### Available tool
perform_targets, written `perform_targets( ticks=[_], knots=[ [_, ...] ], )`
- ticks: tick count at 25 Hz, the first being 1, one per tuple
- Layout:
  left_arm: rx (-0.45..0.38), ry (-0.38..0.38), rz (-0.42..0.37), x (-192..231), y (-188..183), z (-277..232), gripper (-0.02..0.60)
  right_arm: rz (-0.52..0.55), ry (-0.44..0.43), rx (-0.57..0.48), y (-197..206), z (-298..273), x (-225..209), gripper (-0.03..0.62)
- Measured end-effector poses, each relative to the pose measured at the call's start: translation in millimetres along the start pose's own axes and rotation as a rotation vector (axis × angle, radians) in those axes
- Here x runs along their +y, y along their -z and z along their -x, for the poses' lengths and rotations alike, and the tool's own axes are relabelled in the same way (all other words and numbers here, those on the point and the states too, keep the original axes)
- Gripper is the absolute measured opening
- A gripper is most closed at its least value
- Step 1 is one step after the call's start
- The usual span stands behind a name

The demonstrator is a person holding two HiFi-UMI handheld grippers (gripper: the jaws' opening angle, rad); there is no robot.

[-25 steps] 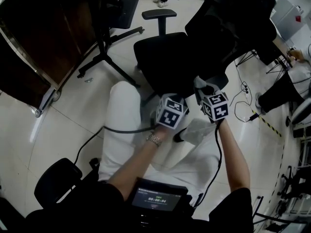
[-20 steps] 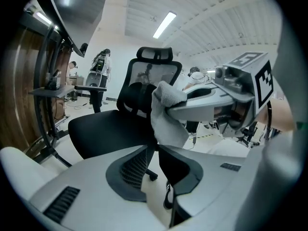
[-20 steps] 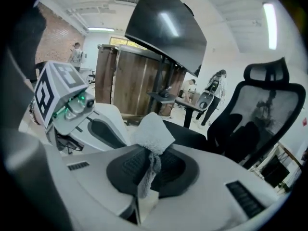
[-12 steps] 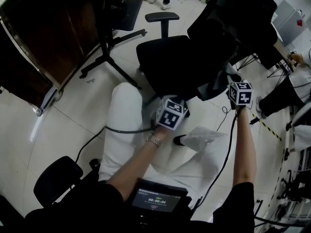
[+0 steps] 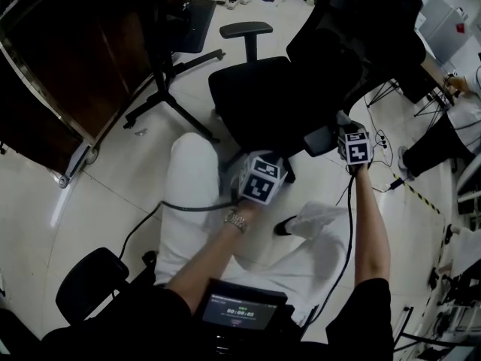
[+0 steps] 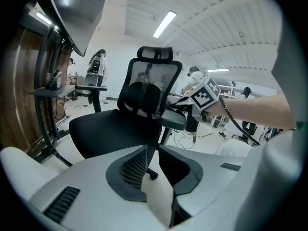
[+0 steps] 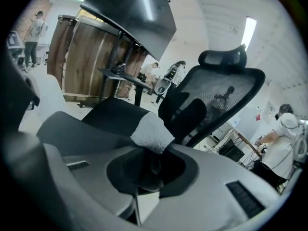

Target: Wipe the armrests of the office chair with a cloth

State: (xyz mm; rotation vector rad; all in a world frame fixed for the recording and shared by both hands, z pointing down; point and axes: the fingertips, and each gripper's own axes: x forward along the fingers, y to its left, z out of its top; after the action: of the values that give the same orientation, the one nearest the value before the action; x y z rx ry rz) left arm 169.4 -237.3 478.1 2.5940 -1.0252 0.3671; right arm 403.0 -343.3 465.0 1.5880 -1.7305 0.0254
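Note:
A black office chair (image 5: 255,96) stands before me, its far armrest (image 5: 246,28) at the top and its near armrest (image 5: 319,138) on the right. My right gripper (image 5: 344,132) sits at that near armrest and is shut on a pale cloth (image 7: 151,131). In the right gripper view the cloth bulges out past the jaws of the right gripper (image 7: 150,154), just over the grey armrest pad (image 7: 82,134). My left gripper (image 5: 255,173) hovers below the seat's front edge; its jaws are together and hold nothing. The left gripper view shows the left gripper (image 6: 151,150), the armrest (image 6: 173,120) and the right gripper (image 6: 204,95).
A wooden-panelled desk (image 5: 68,59) and a black stand's legs (image 5: 161,89) are to the left. A cable (image 5: 188,205) crosses my white trouser legs (image 5: 188,171). Another chair's part (image 5: 90,280) is at bottom left. A seated person (image 5: 443,138) and floor cables (image 5: 376,138) are right.
My right gripper swung up and to the right with the cloth, then came back a little onto the near armrest. The left gripper has hardly moved.

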Motion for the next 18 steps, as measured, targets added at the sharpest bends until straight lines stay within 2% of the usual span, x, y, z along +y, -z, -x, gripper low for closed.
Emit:
perform_targets(
  ticks=[3,9,12,14,15,18],
  knots=[
    [-0.003,-0.002,0.007,2,-1,0,0.074,0.027,-0.052,-0.054,-8,18,35,0.038],
    [-0.017,0.012,0.018,-5,-6,-2,0.074,0.014,-0.323,-0.161,-29,80,137,0.038],
    [-0.020,0.013,0.024,-6,-5,-2,0.074,-0.016,-0.437,-0.238,-43,114,171,0.038],
    [-0.019,0.016,0.026,-6,-4,-2,0.074,-0.077,-0.443,-0.290,-52,130,165,0.038],
    [-0.018,0.018,0.026,-6,-4,-3,0.074,-0.098,-0.414,-0.309,-56,132,151,0.038],
    [-0.014,0.020,0.031,-5,-3,-5,0.074,-0.169,-0.248,-0.332,-57,120,79,0.038]
  ],
)
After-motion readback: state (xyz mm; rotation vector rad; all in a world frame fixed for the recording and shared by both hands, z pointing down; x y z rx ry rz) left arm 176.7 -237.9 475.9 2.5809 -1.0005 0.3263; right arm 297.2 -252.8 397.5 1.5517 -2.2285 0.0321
